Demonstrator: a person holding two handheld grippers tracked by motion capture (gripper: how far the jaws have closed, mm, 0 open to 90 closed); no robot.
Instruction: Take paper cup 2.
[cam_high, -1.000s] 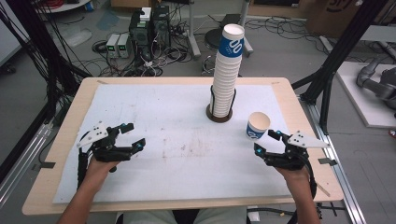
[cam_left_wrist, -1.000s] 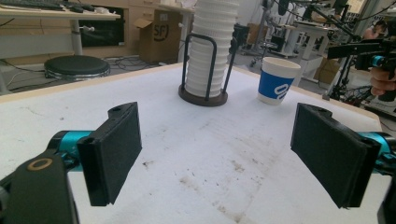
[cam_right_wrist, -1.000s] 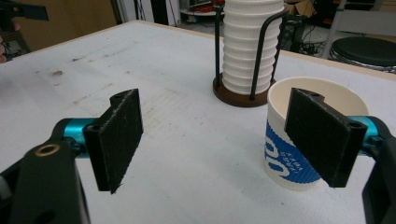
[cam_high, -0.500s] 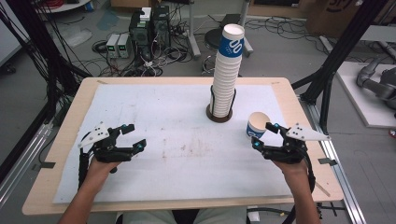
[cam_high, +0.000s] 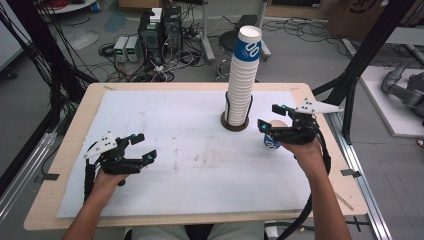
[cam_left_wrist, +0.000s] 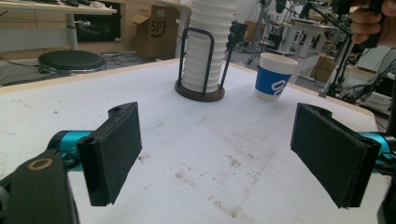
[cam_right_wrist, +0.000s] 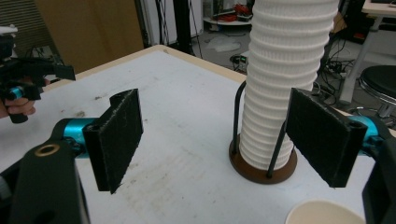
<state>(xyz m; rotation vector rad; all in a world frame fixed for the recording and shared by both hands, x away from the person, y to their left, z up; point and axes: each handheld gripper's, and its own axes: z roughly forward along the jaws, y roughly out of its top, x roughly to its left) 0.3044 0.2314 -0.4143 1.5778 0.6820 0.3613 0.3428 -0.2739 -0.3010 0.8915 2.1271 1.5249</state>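
The right gripper (cam_high: 272, 117) hangs over the single paper cup (cam_left_wrist: 275, 76) with its jaws spread wide and nothing between them; in the right gripper view the cup's rim (cam_right_wrist: 324, 213) sits low in the picture, below and a little nearer than the jaws, while the tall stack of cups (cam_high: 243, 75) in its wire holder (cam_right_wrist: 262, 165) stands straight ahead between the pads. The likely trouble from here is a clash with that stack: the gripper is close to it, and a careless swing toward it could strike the column and tip it, since the holder only braces the lowest part. A second risk is a poor grab on the loose cup, which stands upright on the white table cover (cam_high: 175, 125) just beside the holder's base; if the jaws come down off-centre, one pad could land on the rim and knock the light cup over or crush its thin wall. The left gripper (cam_high: 140, 147) rests well apart at the near left of the table, its jaws also wide and empty.
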